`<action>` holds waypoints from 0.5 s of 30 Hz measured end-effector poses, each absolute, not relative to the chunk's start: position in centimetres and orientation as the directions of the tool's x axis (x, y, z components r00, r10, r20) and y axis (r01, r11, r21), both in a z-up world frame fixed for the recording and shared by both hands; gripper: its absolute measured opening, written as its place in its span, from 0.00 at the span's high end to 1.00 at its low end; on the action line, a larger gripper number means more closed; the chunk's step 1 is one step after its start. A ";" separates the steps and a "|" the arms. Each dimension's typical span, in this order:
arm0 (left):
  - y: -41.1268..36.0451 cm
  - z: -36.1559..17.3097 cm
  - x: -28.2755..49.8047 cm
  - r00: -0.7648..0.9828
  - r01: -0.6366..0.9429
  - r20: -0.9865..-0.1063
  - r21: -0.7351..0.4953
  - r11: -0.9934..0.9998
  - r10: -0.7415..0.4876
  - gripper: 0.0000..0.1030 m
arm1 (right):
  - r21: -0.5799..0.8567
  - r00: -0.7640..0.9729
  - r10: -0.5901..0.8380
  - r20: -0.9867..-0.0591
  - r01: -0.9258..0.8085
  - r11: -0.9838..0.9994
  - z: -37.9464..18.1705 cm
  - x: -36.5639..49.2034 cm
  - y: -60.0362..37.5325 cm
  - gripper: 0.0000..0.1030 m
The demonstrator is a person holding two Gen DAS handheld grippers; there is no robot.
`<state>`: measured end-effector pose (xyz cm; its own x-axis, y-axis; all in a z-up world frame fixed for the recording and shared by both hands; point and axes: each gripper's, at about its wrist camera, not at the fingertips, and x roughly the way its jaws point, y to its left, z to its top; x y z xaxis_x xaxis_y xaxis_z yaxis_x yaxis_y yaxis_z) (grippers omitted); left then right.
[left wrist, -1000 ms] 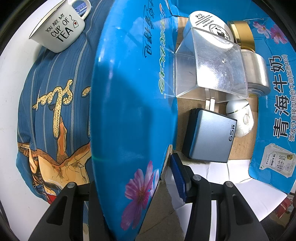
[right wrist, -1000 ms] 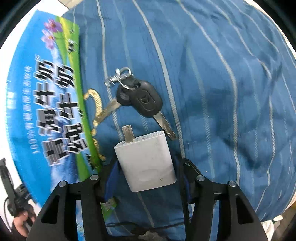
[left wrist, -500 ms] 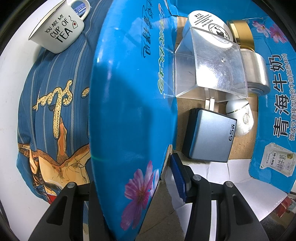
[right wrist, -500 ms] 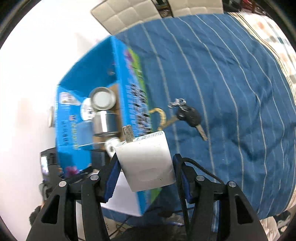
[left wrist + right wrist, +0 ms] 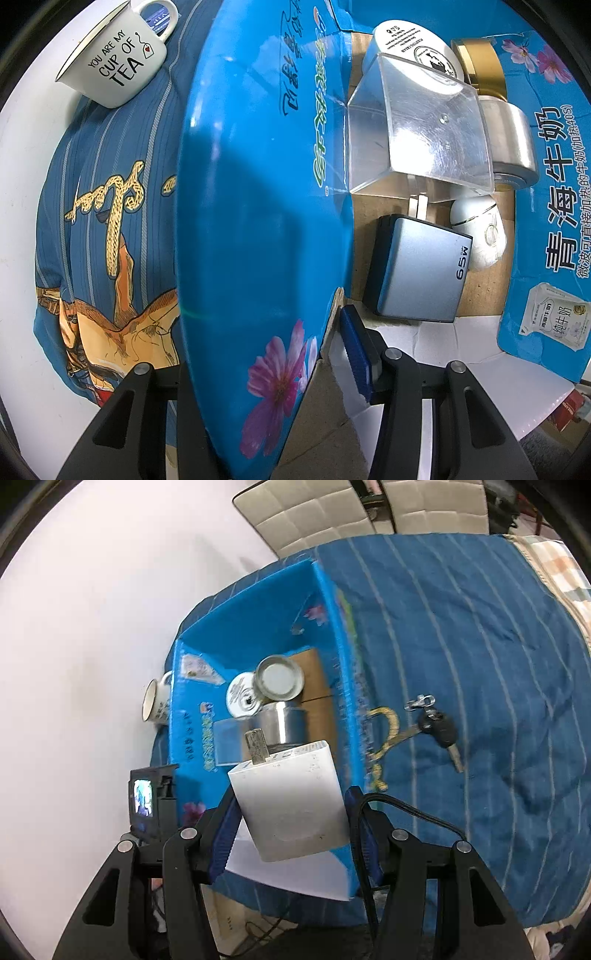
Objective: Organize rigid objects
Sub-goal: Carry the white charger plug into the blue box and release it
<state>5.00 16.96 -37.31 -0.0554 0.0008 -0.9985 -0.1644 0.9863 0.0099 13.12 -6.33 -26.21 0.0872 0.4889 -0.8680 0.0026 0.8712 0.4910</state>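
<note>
Several rigid objects already lie inside the blue milk carton box (image 5: 243, 635): a grey 65W charger (image 5: 417, 269), a clear plastic box (image 5: 424, 129), a silver tin (image 5: 282, 722), a white cream jar (image 5: 417, 48), a gold-lidded jar (image 5: 480, 59) and a small white round object (image 5: 478, 236). So I judge the task is more than half done. The right gripper (image 5: 291, 830) holds a white USB wall charger (image 5: 291, 801) between its blue pads, its prongs pointing forward, above the near edge of the box; this piece seems to be on its way into the box and is not yet released. The left gripper (image 5: 258, 365) is closed narrowly on the near wall of the box (image 5: 258, 184), the wall standing between its jaws, probably to keep the box steady. Two things are left outside on the blue striped bedsheet (image 5: 480, 646): a car key with a ring (image 5: 437, 729), lying well apart from the box on its one side, and a white mug with the words "CUP OF TEA" (image 5: 114, 66), lying tilted just beside the box on the other side. These would still need to go in.
</note>
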 end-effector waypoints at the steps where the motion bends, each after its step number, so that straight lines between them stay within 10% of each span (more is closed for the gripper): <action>1: 17.0 -37.3 5.0 -0.056 -0.166 -0.998 0.009 0.986 0.000 0.56 | 0.495 0.075 0.493 -0.867 -0.001 0.869 -26.5 13.1 -5.9 0.43; 15: 16.9 -37.2 5.2 -0.057 -0.165 -0.998 0.009 0.986 0.000 0.56 | 0.408 -0.088 0.402 -0.911 -0.064 0.911 -33.8 12.4 1.1 0.43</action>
<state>5.17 16.86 -37.18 -0.0570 -0.0003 -0.9984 -0.1651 0.9862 0.0092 12.39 1.15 -33.75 -0.0880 0.4020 -0.9114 -0.0636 0.9108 0.4079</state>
